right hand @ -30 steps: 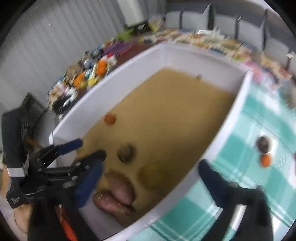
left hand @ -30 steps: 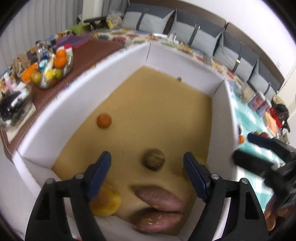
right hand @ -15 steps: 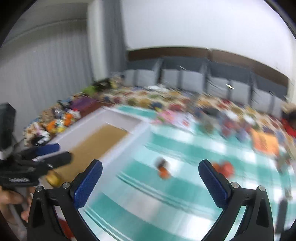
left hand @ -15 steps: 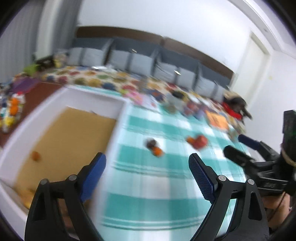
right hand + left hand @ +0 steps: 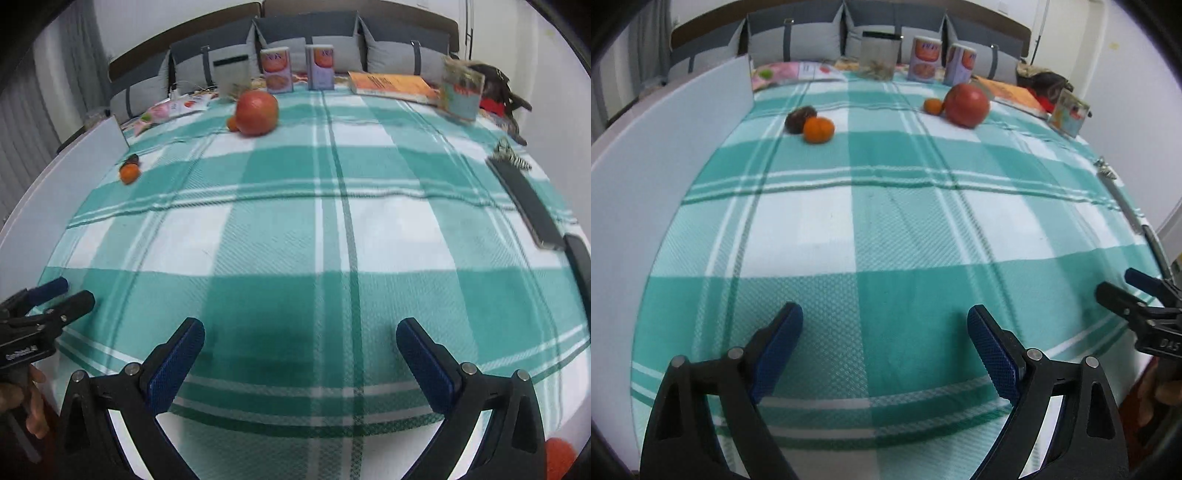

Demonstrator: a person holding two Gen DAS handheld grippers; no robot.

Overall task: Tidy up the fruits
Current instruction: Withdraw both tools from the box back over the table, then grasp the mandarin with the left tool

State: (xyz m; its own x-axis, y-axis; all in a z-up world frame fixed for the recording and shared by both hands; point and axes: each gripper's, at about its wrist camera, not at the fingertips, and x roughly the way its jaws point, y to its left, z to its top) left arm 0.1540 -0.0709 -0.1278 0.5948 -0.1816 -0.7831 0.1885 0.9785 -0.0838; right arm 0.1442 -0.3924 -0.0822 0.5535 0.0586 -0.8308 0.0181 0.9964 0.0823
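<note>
green-and-white checked cloth (image 5: 886, 229) of coarse woven texture covers the table, with grey cushions along the far wall. white box wall (image 5: 665, 155), smooth and flat, stands along the left edge.

left gripper (image 5: 884, 332): jaws have just been opening, now spread wide, nothing between the ribbed blue pads. right gripper (image 5: 300, 343): likewise released and empty.

remaining fruit lies far ahead of both tongs, well apart from either. orange mandarin (image 5: 818, 129), round and slightly flattened, touches a dark wrinkled fruit (image 5: 798, 117) near the box wall; judged nearer the left hand. large red round fruit (image 5: 256, 112), smooth-skinned, with a small orange fruit (image 5: 232, 123) against it, sits further right; judged the right hand's pick. no fruit shows a long axis.
</note>
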